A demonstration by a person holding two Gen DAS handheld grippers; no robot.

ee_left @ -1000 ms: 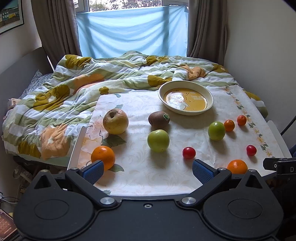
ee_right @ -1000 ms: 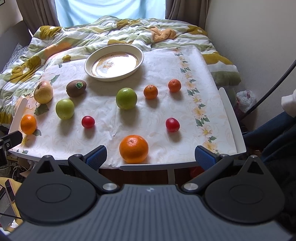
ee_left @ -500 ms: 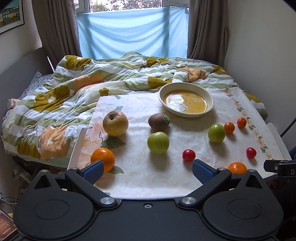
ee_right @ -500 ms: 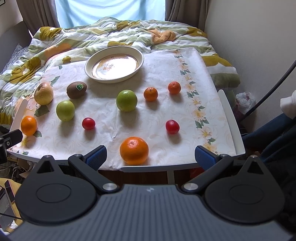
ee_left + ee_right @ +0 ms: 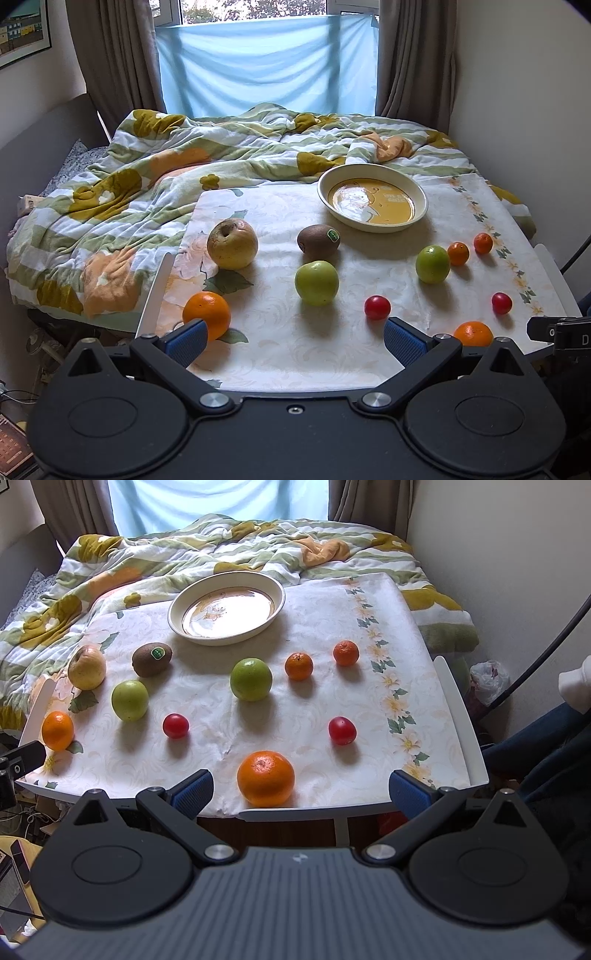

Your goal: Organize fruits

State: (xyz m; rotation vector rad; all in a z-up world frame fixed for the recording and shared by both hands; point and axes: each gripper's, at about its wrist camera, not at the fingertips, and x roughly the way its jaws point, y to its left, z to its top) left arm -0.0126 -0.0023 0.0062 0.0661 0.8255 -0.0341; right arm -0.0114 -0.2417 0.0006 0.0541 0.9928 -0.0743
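Note:
Fruits lie scattered on a small table (image 5: pixel 280 347) with a floral cloth: a yellow apple (image 5: pixel 232 248), a kiwi (image 5: pixel 318 242), two green apples (image 5: pixel 316 283) (image 5: pixel 432 264), two oranges (image 5: pixel 207 315) (image 5: pixel 266 778), two small mandarins (image 5: pixel 299 666) (image 5: pixel 346 652) and two red tomatoes (image 5: pixel 176 725) (image 5: pixel 342 730). An empty cream bowl (image 5: pixel 372 202) stands at the table's far side. My left gripper (image 5: pixel 293 339) is open and empty over the near left edge. My right gripper (image 5: pixel 301 794) is open and empty at the near edge, with the large orange between its fingers' line.
A bed with a rumpled flowered quilt (image 5: pixel 166 170) lies behind and left of the table. A wall (image 5: pixel 517 554) runs along the right. A person's leg in blue (image 5: pixel 535 738) is at the right. Cables and clutter (image 5: pixel 22 819) are under the table's left.
Both grippers have drawn back and risen slightly, so the table looks a little farther. No fruit has moved. Both stay open.

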